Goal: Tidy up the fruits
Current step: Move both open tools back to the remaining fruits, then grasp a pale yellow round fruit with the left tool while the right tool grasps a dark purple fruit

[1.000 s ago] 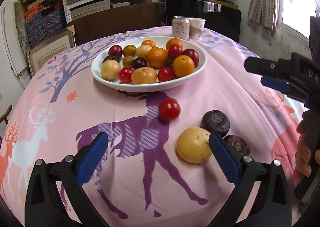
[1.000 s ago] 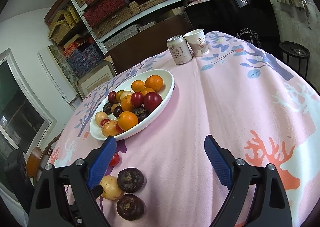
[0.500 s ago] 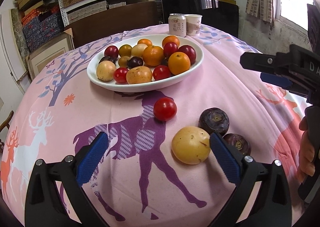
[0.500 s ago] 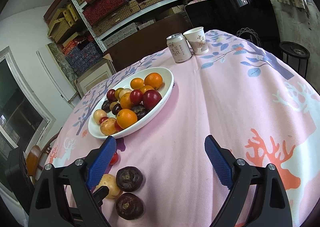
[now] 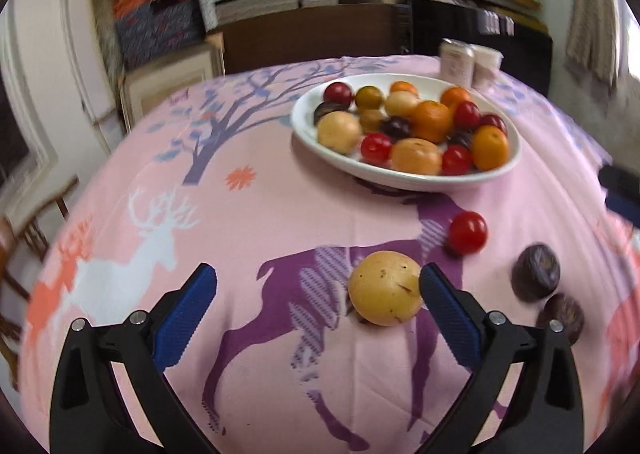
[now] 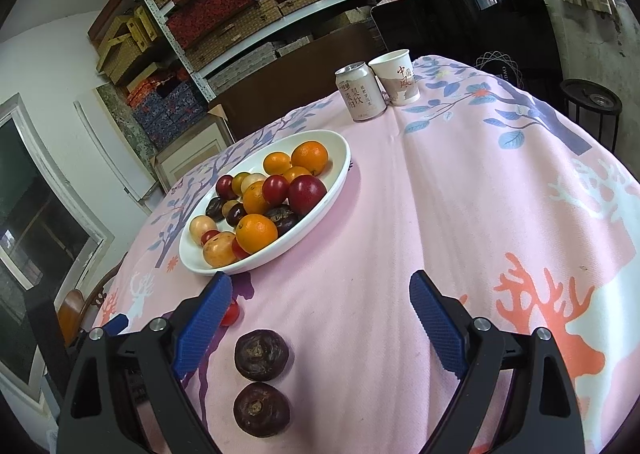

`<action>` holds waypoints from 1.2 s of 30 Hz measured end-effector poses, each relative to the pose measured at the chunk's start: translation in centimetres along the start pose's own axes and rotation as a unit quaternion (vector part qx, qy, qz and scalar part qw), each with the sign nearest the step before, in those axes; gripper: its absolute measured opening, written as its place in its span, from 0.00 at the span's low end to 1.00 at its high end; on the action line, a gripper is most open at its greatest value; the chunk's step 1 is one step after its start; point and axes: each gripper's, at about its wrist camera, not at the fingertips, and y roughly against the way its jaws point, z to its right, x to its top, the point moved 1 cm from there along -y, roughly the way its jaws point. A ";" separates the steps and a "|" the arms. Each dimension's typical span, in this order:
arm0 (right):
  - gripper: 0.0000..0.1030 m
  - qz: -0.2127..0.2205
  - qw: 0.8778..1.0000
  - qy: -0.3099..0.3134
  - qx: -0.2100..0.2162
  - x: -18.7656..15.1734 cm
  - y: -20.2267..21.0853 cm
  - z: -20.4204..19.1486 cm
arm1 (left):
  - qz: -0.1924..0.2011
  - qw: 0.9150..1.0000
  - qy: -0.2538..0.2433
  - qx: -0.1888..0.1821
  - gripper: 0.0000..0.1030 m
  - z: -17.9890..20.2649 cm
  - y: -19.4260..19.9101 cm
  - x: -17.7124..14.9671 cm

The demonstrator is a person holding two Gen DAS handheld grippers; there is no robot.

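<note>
Left wrist view: left gripper is sitting spread wide, nothing pinched. Yellow fruit is lying on the tabletop lower centre, between the jaws but hard against the right pad; can't tell if it's touching. Tomato is lying just up-right of it, two dark fruits at right edge, one below the other. Bowl upper right is holding the mixed pile: oranges, reds, yellows, darks. Frame is motion-blurred.

Right wrist view: right gripper is hanging spread wide, empty, over bare cloth. The two dark fruits are sitting bottom centre, nearer the left pad. Tomato is peeking out behind the left pad. Bowl is centre-left, can and cup touching at top.

Progress, my read: early. Four fruits are out on the cloth and loosely grouped by kind, most are still waiting in the bowl. The yellow one looks like the piece in hand.
</note>
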 end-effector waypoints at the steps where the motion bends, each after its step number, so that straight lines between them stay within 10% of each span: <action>1: 0.89 -0.001 1.000 0.001 0.001 0.0 0.0 0.0 | -0.004 1.000 0.010 -0.009 0.96 -0.4 -0.1 0.1; 14: 0.89 -0.013 0.999 0.038 0.003 -0.4 -0.4 -1.2 | -0.011 0.998 -0.020 -0.058 0.95 1.4 -0.4 -0.4; 18: 0.89 -0.034 0.998 0.061 0.000 -1.0 -1.0 -2.1 | -0.021 0.995 -0.035 -0.087 0.52 2.1 -0.8 -0.4; 29: 0.88 -0.098 0.979 0.176 -0.015 -4.1 -2.9 -5.6 | -0.025 0.994 -0.040 -0.100 0.42 2.5 -1.0 -0.4; 36: 0.42 -0.124 0.975 0.183 -0.013 -5.0 -3.3 -5.7 | -0.023 0.994 -0.047 -0.094 0.42 2.7 -1.0 -0.5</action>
